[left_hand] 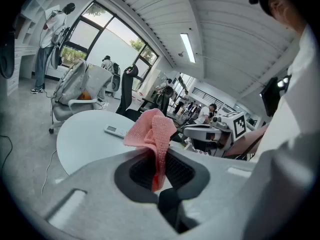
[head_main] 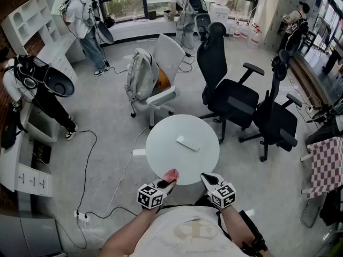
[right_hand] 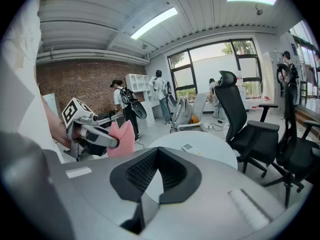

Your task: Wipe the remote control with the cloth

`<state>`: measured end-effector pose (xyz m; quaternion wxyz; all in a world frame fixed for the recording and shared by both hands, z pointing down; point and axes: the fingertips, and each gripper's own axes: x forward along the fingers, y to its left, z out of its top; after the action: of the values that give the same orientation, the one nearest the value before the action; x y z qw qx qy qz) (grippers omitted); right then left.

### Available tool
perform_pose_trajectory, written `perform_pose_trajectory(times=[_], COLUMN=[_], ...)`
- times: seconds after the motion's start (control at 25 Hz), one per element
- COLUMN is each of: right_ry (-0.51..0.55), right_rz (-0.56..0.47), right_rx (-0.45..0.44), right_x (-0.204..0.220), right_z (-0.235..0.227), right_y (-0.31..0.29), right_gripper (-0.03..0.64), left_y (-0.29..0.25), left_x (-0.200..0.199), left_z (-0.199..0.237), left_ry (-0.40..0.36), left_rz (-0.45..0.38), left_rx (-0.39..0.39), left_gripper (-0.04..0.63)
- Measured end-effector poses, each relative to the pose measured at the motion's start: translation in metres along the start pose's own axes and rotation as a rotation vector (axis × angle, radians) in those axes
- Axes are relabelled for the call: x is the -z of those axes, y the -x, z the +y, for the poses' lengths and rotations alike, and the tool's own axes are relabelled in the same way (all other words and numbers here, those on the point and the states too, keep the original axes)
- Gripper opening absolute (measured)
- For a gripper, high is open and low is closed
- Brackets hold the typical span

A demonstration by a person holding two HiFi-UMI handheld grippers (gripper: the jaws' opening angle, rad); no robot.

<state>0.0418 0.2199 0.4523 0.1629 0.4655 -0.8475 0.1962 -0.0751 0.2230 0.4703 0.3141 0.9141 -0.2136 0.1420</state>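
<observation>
left gripper (head_main: pixel 167 187): fingers clamped on pink cloth (left_hand: pixel 150 131)
right gripper (head_main: pixel 208 180): fingers together, empty
remote control (head_main: pixel 187 143): flat on round table (head_main: pixel 161 154), apart from both grippers

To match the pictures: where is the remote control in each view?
Head view: remote control at centre, on the round white table.
Left gripper view: remote control left of centre, left of the pink cloth.
Right gripper view: remote control slightly below centre, small.
Shared landmark: the round white table.
</observation>
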Motion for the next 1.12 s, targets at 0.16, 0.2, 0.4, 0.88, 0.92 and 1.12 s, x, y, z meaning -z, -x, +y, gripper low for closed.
perform_pose_trajectory(times=[0.16, 0.2, 0.4, 0.88, 0.92, 1.12], right_ry=[0.005, 0.005, 0.004, -0.017, -0.023, -0.056], right_rz=[-0.002, -0.004, -0.028, -0.034, -0.036, -0.026], right_rx=[0.015, 0.021, 0.036, 0.045, 0.052, 0.079], right_x=[0.0, -0.001, -0.011, -0.01, -0.01, 0.001], right_z=[0.006, 0.006, 0.006, -0.003, -0.006, -0.017], right_y=[0.005, 0.007, 0.006, 0.0, 0.001, 0.006], right_gripper=[0.008, 0.007, 0.008, 0.008, 0.008, 0.008], left_y=[0.002, 0.002, 0.005, 0.0, -0.002, -0.009], left_x=[-0.002, -0.002, -0.006, -0.014, -0.016, -0.015], left_z=[-0.004, -0.006, -0.007, 0.005, 0.005, -0.003], left_ry=[-0.011, -0.014, -0.023, -0.023, -0.028, -0.044], left_rz=[-0.007, -0.01, -0.023, -0.014, -0.01, 0.016], left_rx=[0.012, 0.018, 0.031, 0.027, 0.031, 0.055], left_gripper=[0.026, 0.026, 0.026, 0.026, 0.026, 0.026])
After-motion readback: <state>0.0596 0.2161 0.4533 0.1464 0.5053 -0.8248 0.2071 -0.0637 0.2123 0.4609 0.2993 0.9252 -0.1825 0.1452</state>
